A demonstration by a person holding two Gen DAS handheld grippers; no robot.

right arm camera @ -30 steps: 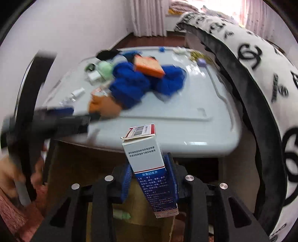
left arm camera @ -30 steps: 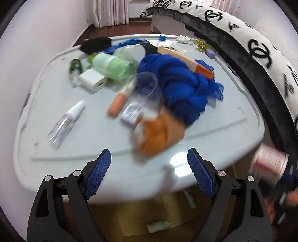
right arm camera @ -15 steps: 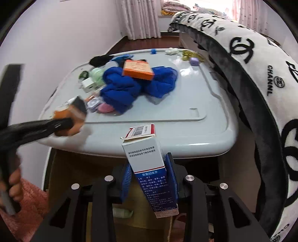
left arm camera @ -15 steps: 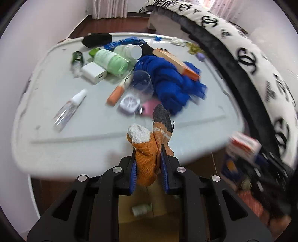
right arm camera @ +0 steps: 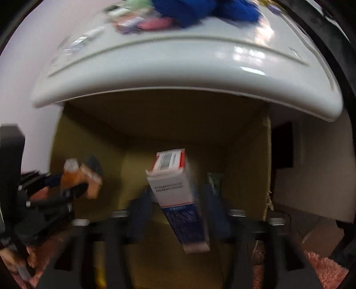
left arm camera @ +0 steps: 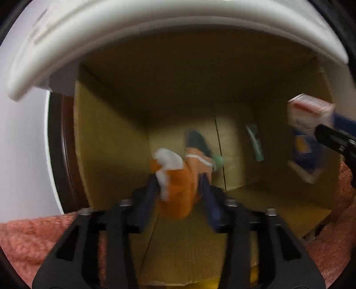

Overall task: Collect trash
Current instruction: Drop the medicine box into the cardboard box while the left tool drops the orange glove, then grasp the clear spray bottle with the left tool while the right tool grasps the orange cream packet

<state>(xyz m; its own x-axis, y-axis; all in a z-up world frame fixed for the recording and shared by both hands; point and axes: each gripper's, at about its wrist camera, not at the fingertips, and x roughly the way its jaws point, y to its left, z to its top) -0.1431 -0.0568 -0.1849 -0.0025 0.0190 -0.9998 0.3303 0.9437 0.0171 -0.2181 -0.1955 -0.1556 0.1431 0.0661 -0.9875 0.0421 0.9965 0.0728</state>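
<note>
Cardboard box [left arm camera: 106, 133] fills the left wrist view under the desk [left arm camera: 155, 29] edge; the left gripper [left arm camera: 180, 193] points down into it, its jaws just opening, the orange sock [left arm camera: 175, 191] loose between them, a green tube [left arm camera: 254, 142] beyond to the right. Drop step; next, clear the jaws upward

Right wrist view: right gripper [right arm camera: 178, 213] jaws just opened wide, the carton [right arm camera: 175, 191] tilted between them, apparently released over the box. Blue cloth [right arm camera: 200, 9] and small clutter wait on the desk above; its overhanging edge crowds the lift
</note>
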